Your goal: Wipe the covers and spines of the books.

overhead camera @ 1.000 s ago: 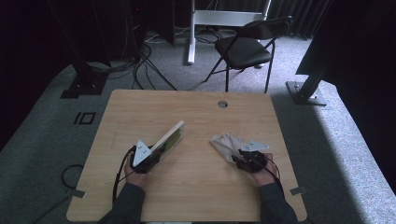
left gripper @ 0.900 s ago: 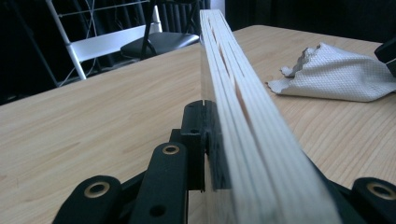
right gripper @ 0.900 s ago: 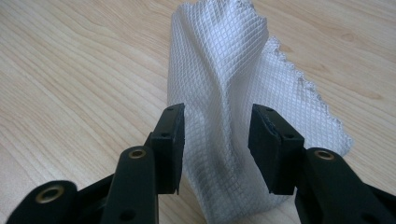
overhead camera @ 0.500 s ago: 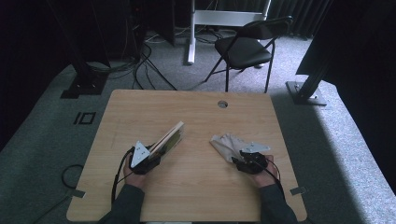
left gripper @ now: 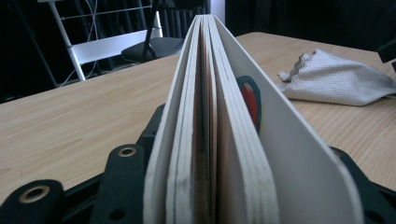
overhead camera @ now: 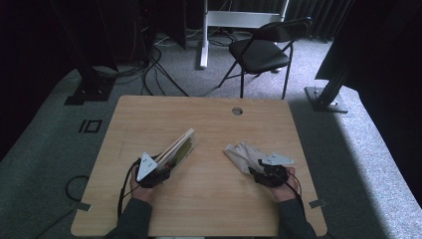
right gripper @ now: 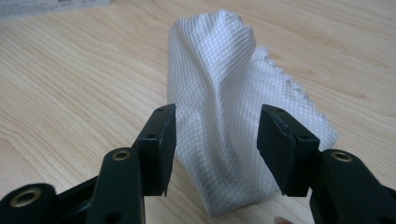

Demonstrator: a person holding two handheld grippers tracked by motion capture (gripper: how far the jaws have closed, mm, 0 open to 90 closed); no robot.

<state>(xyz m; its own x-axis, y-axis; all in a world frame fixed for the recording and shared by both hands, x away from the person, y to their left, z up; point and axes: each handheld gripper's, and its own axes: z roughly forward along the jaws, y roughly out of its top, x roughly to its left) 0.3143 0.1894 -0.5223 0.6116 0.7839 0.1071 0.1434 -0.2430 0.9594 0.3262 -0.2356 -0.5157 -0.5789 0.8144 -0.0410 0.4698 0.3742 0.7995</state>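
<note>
Left gripper (overhead camera: 161, 169) sits at the left-front of the counter (overhead camera: 149, 114), clamped on the near end of a board book (overhead camera: 178, 148). Book is on edge, tilted up off the counter, running away from the hand toward the counter's middle. In the left gripper view the book (left gripper: 219, 135) fills the space between the jaws: thick pale pages pressed together, white cover on each side, a red and teal mark on the right cover. Jaws hard against both covers. Cable (overhead camera: 123, 189) trails back from this gripper along the person's sleeve. Right of the book, well apart from it, a white mesh cloth (overhead camera: 241, 154) lies crumpled on the counter. Right gripper (overhead camera: 256, 172) is at the cloth's near edge, jaws spread. In the right gripper view the cloth (right gripper: 219, 116) bunches up into a ridge standing between the two jaws, with a gap on each side, so not pinched. Can't tell whether the pads touch the fabric lower down. Far side of the counter: round hole (overhead camera: 237, 111) near the back edge. Black folding chair (overhead camera: 261, 50) on the carpet behind it.
</note>
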